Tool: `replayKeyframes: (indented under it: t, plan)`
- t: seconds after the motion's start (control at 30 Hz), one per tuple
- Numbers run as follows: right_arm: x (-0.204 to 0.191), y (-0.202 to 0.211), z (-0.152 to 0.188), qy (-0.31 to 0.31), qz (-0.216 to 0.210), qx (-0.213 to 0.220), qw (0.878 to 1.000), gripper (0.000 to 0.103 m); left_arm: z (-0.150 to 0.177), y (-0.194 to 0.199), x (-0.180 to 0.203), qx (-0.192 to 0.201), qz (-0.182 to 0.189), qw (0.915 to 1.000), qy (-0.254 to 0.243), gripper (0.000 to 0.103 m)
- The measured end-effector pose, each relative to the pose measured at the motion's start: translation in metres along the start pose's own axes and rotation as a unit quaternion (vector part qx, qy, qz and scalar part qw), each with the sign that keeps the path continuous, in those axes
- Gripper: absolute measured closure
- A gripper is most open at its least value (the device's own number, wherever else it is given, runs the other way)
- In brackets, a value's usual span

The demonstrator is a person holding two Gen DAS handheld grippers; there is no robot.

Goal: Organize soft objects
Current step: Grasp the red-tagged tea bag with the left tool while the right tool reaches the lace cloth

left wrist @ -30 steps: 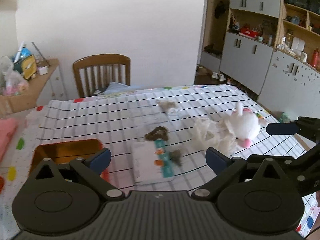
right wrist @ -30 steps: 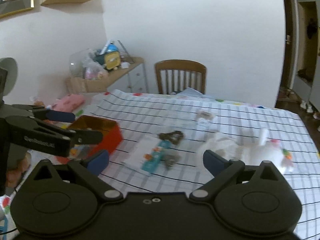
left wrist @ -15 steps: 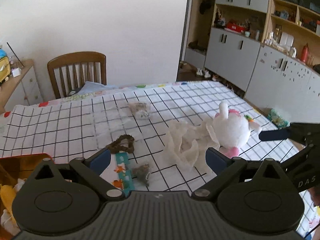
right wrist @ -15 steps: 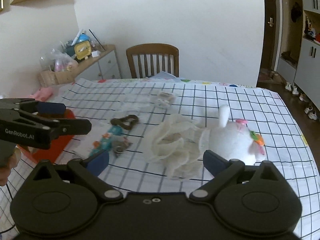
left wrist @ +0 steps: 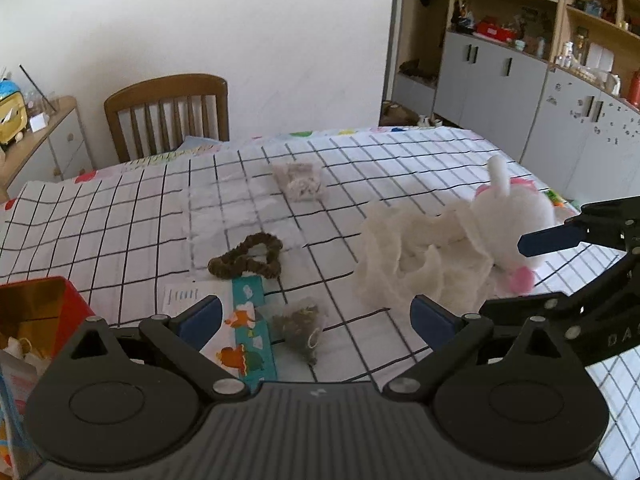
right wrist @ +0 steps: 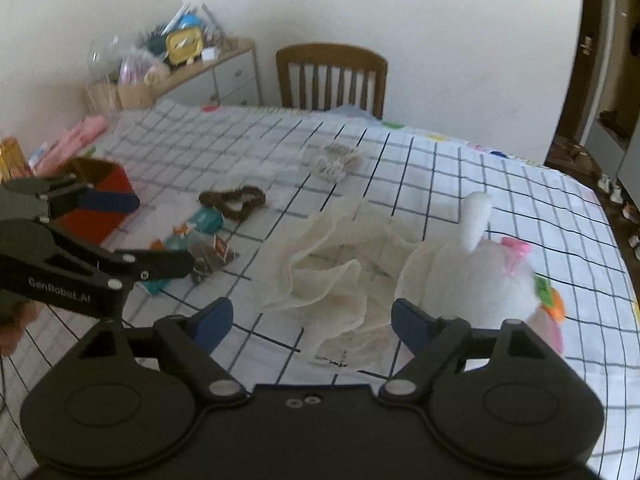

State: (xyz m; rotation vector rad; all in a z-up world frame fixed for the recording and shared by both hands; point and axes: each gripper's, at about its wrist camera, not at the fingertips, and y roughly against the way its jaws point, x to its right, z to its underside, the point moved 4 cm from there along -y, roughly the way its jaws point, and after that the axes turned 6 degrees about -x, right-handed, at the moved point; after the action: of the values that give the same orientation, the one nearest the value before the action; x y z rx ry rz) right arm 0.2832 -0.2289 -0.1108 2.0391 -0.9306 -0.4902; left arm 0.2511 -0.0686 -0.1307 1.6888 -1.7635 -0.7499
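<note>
Both claws hang over the desk (left wrist: 120, 216) with its checked cover, and neither holds anything. The right claw (right wrist: 312, 322) is closing a little, but nothing sits between its pads yet. It points at the crumpled cream cloth (right wrist: 332, 268), which lies touching the white plush toy (right wrist: 492, 276). The left claw (left wrist: 316, 316) is wide open above a small grey pouch (left wrist: 302, 326). A red box (left wrist: 44, 304) waits at the left. I think they are reaching to pick up. Next, each claw must drop lower and pinch.
</note>
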Motion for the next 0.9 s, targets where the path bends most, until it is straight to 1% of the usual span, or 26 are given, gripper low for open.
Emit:
replayKeyframes:
  t: [0.1, 0.3, 0.37, 0.43, 0.53, 0.6, 0.63, 0.67, 0.7, 0.77, 0.83, 0.87, 0.9]
  plan:
    - [-0.001, -0.014, 0.0, 0.014, 0.005, -0.009, 1.0, 0.019, 0.001, -0.009, 0.0, -0.001, -0.003, 1.0, -0.002, 0.003]
    - [0.003, -0.036, 0.0, 0.022, 0.006, -0.024, 0.999, 0.022, 0.001, -0.024, 0.004, -0.005, -0.002, 0.9999, -0.013, 0.015]
    - [0.005, -0.042, 0.0, 0.022, 0.004, -0.028, 0.999, 0.022, 0.001, -0.032, 0.003, -0.012, -0.002, 0.9999, -0.009, 0.026]
    - [0.006, -0.045, 0.0, 0.024, 0.003, -0.03, 0.999, 0.022, 0.002, -0.039, 0.002, -0.022, -0.006, 0.9997, -0.008, 0.033]
    - [0.008, -0.051, 0.001, 0.027, 0.003, -0.035, 0.999, 0.024, 0.003, -0.048, 0.001, -0.033, -0.014, 0.9993, -0.011, 0.041]
    - [0.01, -0.055, 0.001, 0.027, 0.003, -0.038, 0.999, 0.027, 0.003, -0.05, 0.003, -0.032, -0.017, 0.9992, -0.018, 0.042]
    - [0.01, -0.056, 0.001, 0.027, 0.003, -0.039, 0.999, 0.027, 0.003, -0.052, 0.005, -0.034, -0.018, 0.999, -0.025, 0.044]
    - [0.01, -0.058, 0.001, 0.027, 0.003, -0.04, 0.999, 0.028, 0.002, -0.054, 0.007, -0.036, -0.018, 0.9987, -0.032, 0.051]
    - [0.01, -0.059, 0.001, 0.027, 0.003, -0.041, 0.999, 0.028, 0.003, -0.056, 0.009, -0.04, -0.019, 0.9984, -0.036, 0.054]
    - [0.008, -0.063, 0.002, 0.03, 0.005, -0.044, 0.999, 0.032, 0.004, -0.06, 0.011, -0.05, -0.023, 0.9977, -0.04, 0.065]
    - [0.007, -0.065, 0.002, 0.034, 0.01, -0.045, 0.998, 0.038, 0.005, -0.063, 0.011, -0.055, -0.024, 0.9974, -0.039, 0.068]
    - [0.006, -0.065, 0.003, 0.035, 0.01, -0.045, 0.998, 0.039, 0.006, -0.064, 0.011, -0.057, -0.026, 0.9973, -0.039, 0.069]
    - [0.006, -0.066, 0.003, 0.034, 0.012, -0.045, 0.998, 0.042, 0.006, -0.065, 0.011, -0.058, -0.027, 0.9972, -0.04, 0.07]
